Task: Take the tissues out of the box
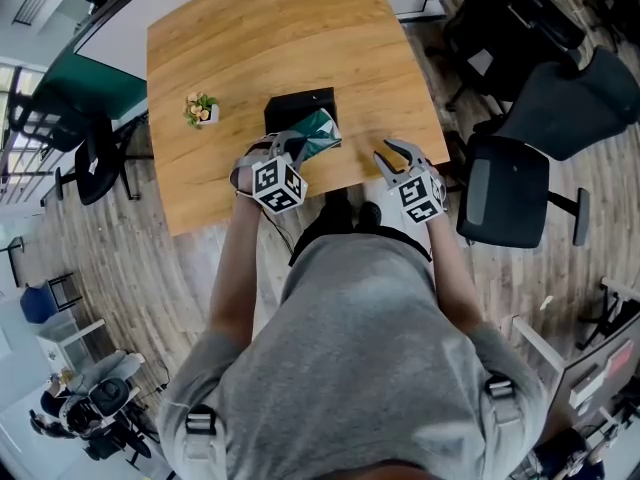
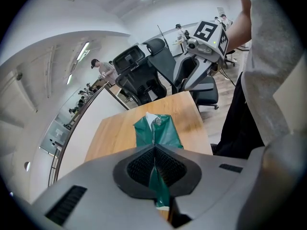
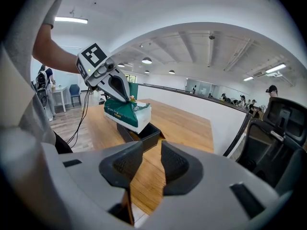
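Observation:
A green tissue pack (image 1: 320, 132) hangs tilted just above the open black box (image 1: 299, 107) on the wooden table (image 1: 260, 38). My left gripper (image 1: 296, 147) is shut on the pack's plastic wrapper, which shows pinched between the pads in the left gripper view as a green fold (image 2: 157, 134). In the right gripper view the pack (image 3: 125, 112) is lifted over the box (image 3: 142, 136), its white side facing me, with the left gripper (image 3: 128, 99) gripping its top. My right gripper (image 1: 391, 155) stands open near the table's front edge, right of the box, with nothing between its jaws (image 3: 152, 165).
A small potted plant (image 1: 202, 109) stands on the table left of the box. Black office chairs (image 1: 520, 168) are on the floor to the right. A person's legs and feet are at the table's front edge. More people sit at desks far off.

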Demonstrator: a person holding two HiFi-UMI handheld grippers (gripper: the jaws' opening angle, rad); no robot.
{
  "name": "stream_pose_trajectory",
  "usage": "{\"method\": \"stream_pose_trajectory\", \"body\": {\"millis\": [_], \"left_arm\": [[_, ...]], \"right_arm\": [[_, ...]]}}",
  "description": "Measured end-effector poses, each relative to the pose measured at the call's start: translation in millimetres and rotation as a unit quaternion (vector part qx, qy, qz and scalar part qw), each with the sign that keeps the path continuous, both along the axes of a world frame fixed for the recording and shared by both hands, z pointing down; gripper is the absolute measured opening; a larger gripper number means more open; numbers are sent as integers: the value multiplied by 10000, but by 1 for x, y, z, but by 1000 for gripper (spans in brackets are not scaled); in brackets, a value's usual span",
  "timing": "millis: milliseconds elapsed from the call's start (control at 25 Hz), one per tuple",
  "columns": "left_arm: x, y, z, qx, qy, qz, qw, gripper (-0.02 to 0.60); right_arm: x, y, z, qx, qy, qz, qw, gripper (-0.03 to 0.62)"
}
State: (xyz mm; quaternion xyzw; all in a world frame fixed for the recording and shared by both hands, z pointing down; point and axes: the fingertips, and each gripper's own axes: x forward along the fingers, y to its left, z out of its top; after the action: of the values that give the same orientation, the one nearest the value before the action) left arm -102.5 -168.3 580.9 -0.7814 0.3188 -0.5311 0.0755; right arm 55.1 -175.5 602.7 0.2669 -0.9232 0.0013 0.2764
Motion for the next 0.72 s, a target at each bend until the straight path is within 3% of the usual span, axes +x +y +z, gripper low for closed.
{"method": "stream_pose_trajectory", "body": {"millis": [720], "left_arm": [[-1, 25, 4, -89, 32, -95, 9999, 20]], "right_arm": [[6, 15, 0, 55, 22, -35, 10000, 107]]}}
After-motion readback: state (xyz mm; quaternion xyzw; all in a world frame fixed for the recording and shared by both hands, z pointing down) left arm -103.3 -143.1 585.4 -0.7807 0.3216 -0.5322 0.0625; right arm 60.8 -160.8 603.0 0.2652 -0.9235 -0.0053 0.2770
